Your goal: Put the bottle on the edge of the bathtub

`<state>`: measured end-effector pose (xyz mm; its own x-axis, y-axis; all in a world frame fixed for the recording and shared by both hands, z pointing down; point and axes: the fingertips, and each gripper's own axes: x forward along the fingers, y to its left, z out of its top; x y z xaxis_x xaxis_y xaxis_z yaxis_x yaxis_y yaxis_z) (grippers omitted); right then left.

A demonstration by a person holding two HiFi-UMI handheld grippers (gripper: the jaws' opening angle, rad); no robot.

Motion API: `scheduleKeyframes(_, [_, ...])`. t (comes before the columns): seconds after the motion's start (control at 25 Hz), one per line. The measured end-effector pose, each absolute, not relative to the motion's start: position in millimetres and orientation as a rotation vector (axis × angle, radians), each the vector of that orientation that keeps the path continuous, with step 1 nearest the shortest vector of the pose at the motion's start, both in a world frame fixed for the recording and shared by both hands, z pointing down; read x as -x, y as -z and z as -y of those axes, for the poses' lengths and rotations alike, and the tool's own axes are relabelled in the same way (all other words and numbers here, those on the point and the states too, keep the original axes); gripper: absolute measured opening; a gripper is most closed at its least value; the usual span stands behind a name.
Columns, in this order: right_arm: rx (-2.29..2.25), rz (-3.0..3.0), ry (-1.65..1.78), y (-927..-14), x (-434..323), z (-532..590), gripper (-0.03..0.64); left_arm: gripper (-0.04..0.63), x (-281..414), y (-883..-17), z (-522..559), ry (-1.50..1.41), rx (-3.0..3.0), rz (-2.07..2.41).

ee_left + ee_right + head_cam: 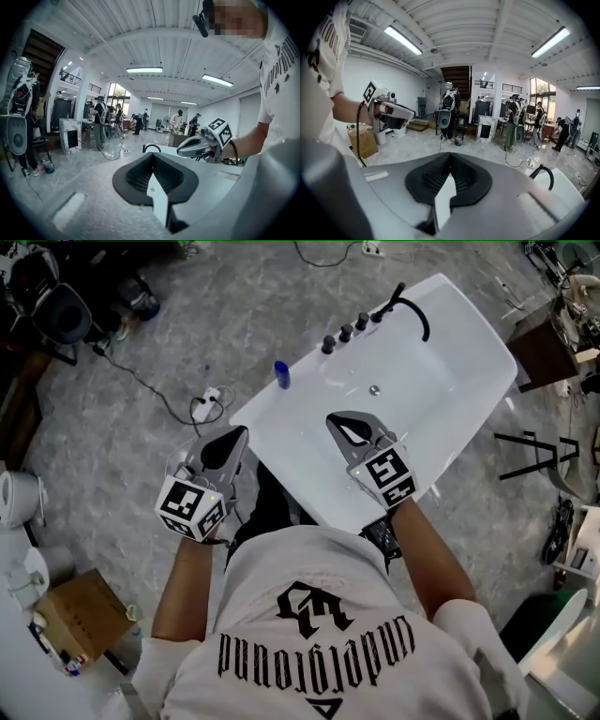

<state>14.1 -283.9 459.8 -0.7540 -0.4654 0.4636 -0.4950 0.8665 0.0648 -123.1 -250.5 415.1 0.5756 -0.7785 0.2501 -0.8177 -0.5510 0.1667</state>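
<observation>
A small blue bottle (281, 374) stands upright at the left rim of the white bathtub (450, 352); I cannot tell whether it rests on the rim or on the floor beside it. My left gripper (238, 434) hangs shut and empty over the floor at the tub's near left corner, well short of the bottle. Over the tub's near end my right gripper (341, 420) is shut with nothing in it. Each gripper view shows its own closed jaws, the left (152, 155) and the right (450, 154), pointing level across the room. The bottle is in neither gripper view.
A black faucet (413, 311) and several black knobs (345, 334) sit on the tub's far left rim, and a drain (374, 389) lies in the basin. A power strip with cable (206, 405) is on the floor left of the tub. A cardboard box (82, 615) stands at lower left.
</observation>
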Motion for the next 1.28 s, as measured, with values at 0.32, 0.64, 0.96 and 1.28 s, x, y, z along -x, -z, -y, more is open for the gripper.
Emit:
scheduleKeyframes(0.32, [-0.741,2.687,-0.017,-387,-31,256,0.002,0.006,97,-370,220,-0.204,-2.624,1.334])
scheduleKeyframes(0.64, [-0.764,2.707,0.001,-373,-42,254,0.002,0.006,95,-360,216,-0.153,-2.614,1.349])
scheduleKeyframes(0.96, [-0.764,2.734,0.003,-363,-51,246,0.002,0.006,92,-358,187,-0.174,-2.584,1.39])
scheduleKeyframes(1.28, [-0.759,2.753,-0.049,-363,-62,212,0.002,0.006,97,-366,128,-0.214,-2.513,1.426])
